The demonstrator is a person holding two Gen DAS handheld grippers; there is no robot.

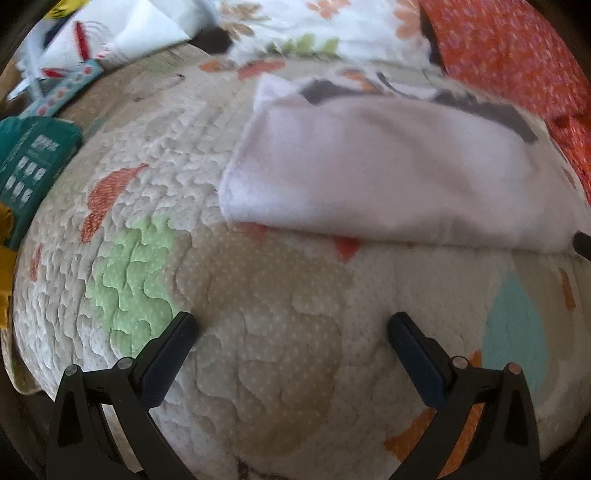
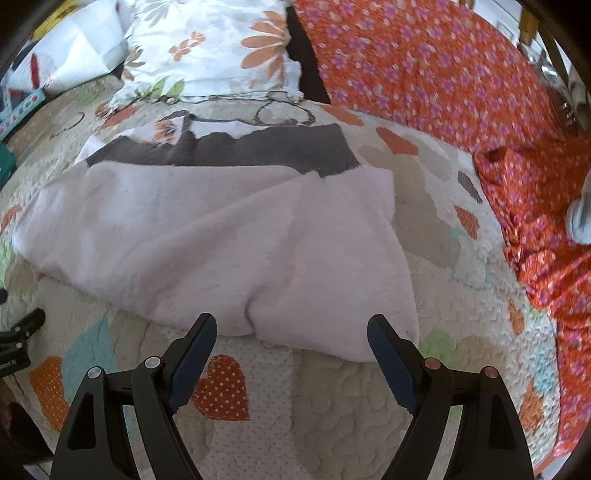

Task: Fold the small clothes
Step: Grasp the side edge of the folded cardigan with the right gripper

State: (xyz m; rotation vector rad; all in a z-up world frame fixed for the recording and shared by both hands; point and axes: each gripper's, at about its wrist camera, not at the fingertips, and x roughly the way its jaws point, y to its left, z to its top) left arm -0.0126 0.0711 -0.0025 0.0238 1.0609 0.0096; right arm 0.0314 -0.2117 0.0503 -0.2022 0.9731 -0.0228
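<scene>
A small pale pink garment [image 1: 388, 166] with a dark grey band lies folded over on the patterned quilt [image 1: 258, 314]. It also shows in the right wrist view [image 2: 221, 236], its near edge just ahead of the right fingertips. My left gripper [image 1: 291, 325] is open and empty above the quilt, short of the garment's left corner. My right gripper [image 2: 291, 326] is open and empty, right at the garment's near hem. The left gripper's body [image 2: 18, 343] shows at the left edge of the right wrist view.
An orange flowered cloth [image 2: 461, 74] is heaped at the right and back. A white flowered pillow [image 2: 214, 44] lies behind the garment. A teal package [image 1: 33, 162] and papers [image 1: 110, 33] sit at the left edge of the bed.
</scene>
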